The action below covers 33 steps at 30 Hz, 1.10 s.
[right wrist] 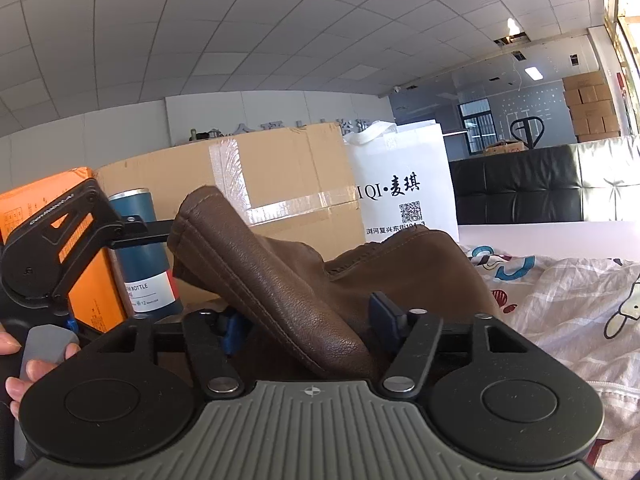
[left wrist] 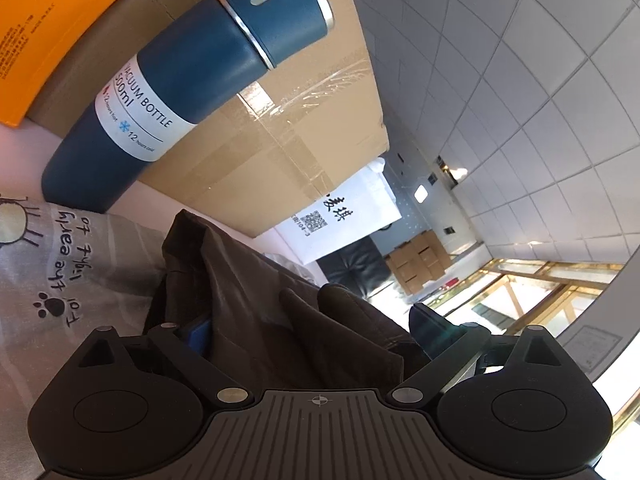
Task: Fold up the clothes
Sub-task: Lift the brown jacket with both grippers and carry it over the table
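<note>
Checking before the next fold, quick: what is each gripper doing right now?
Left gripper: jaws apart around brown garment; grip cannot be told.
Right gripper: open, brown garment between its fingers.

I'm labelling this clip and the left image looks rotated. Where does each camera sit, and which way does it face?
Left wrist: on the left tool, rolled sideways, facing the brown garment, blue bottle and cardboard box; only its own fingers show.
Right wrist: on the right tool, level, facing the brown garment; the left tool and a hand show.
Shared: garment, bottle, box, white bag.
</note>
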Tool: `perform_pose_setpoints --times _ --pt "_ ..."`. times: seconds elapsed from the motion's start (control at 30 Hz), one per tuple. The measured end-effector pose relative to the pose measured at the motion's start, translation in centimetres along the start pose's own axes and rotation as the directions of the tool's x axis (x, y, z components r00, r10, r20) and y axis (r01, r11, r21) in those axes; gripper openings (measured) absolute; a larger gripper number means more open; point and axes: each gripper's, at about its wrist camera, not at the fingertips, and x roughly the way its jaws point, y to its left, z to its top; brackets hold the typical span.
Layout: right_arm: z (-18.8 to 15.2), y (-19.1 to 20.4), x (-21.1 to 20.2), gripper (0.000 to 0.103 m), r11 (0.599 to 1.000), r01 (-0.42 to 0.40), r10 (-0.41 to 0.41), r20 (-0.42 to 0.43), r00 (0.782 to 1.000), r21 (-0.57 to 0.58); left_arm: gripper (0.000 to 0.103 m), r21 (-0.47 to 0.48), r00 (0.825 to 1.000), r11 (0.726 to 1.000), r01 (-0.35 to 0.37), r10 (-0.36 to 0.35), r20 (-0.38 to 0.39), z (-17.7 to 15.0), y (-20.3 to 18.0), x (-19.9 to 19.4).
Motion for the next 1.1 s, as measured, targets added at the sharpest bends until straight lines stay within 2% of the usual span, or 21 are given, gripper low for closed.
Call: perform_pose_setpoints --times 0.03,0.07,0.17,0.2,0.23,0.27,0.33,0.4,0.47,0.53,0.63,0.73,0.83,0.97,1.07,1.1 --pt "-0.1 0.2 0.2 0.078 1.000 -0.005 0.005 0.005 1.000 -0.011 0.052 0.022 1.000 0.999 -0.030 0.030 0.000 -0.3 -0.4 0.3" --pt "-0.1 0.3 0.5 0.083 1.000 -0.012 0.012 0.007 1.000 -0.022 0.035 0.036 0.998 0.998 -0.058 0.058 0.000 -0.5 -0.6 0.5" --pt "-0.3 0.7 1.8 0.083 0.997 -0.043 0.042 -0.016 0.999 -0.065 0.013 0.067 0.995 0.993 -0.099 0.097 0.038 -1.3 -0.7 0.2" --pt "-0.4 0.6 1.9 0.081 0.997 -0.037 0.036 -0.010 0.999 -0.066 0.010 0.076 0.994 0.992 -0.100 0.095 0.057 -1.6 -0.9 -0.1" --pt "-0.5 0.5 1.9 0.068 0.998 -0.031 0.031 -0.001 1.000 -0.062 0.006 0.089 0.993 0.992 -0.095 0.089 0.074 -2.0 -1.2 -0.6" --pt "-0.5 0.4 1.7 0.044 0.998 -0.034 0.034 0.008 0.999 -0.052 0.005 0.119 0.993 0.989 -0.093 0.083 0.086 -2.5 -1.8 -1.1" --pt "-0.4 0.0 1.2 0.023 0.998 -0.044 0.045 0.033 0.998 -0.039 0.004 0.223 0.993 0.970 -0.093 0.073 0.097 -3.8 -3.6 -2.1" --pt "-0.3 0.0 0.1 0.014 0.998 -0.043 0.048 0.100 0.994 -0.051 0.004 0.308 0.993 0.948 -0.086 0.058 0.099 -5.0 -5.3 -3.3" --pt "0.0 0.1 -1.3 0.007 0.997 -0.049 0.059 0.173 0.983 -0.060 0.003 0.320 0.994 0.946 -0.059 0.028 0.103 -5.6 -6.1 -4.6" --pt "0.9 0.0 -2.6 0.005 0.997 -0.072 0.077 0.213 0.974 -0.031 0.003 0.332 0.994 0.943 -0.033 -0.002 0.106 -6.3 -6.9 -5.9" --pt "3.1 0.7 -4.9 0.005 0.985 -0.168 0.153 0.245 0.957 0.039 0.003 0.338 0.989 0.941 0.017 -0.065 0.131 -6.8 -8.4 -8.3" --pt "4.9 2.5 -7.8 0.005 0.959 -0.284 0.263 0.307 0.915 0.022 0.003 0.350 0.979 0.935 0.059 -0.123 0.164 -7.3 -10.4 -10.6" --pt "6.4 4.5 -10.3 0.005 0.894 -0.446 0.407 0.323 0.854 0.052 0.003 0.379 0.963 0.923 0.067 -0.160 0.219 -7.9 -12.2 -14.2" --pt "7.4 7.9 -12.8 0.005 0.807 -0.587 0.538 0.336 0.773 0.059 0.003 0.407 0.932 0.913 0.003 -0.149 0.329 -7.9 -13.2 -20.6" --pt "8.1 10.8 -14.1 0.005 0.707 -0.699 0.646 0.306 0.700 0.105 0.003 0.411 0.905 0.908 -0.083 -0.104 0.412 -7.8 -13.3 -25.7" --pt "8.1 11.8 -14.3 0.005 0.681 -0.722 0.668 0.300 0.681 0.123 0.003 0.410 0.896 0.905 -0.117 -0.082 0.437 -7.8 -13.2 -27.3"
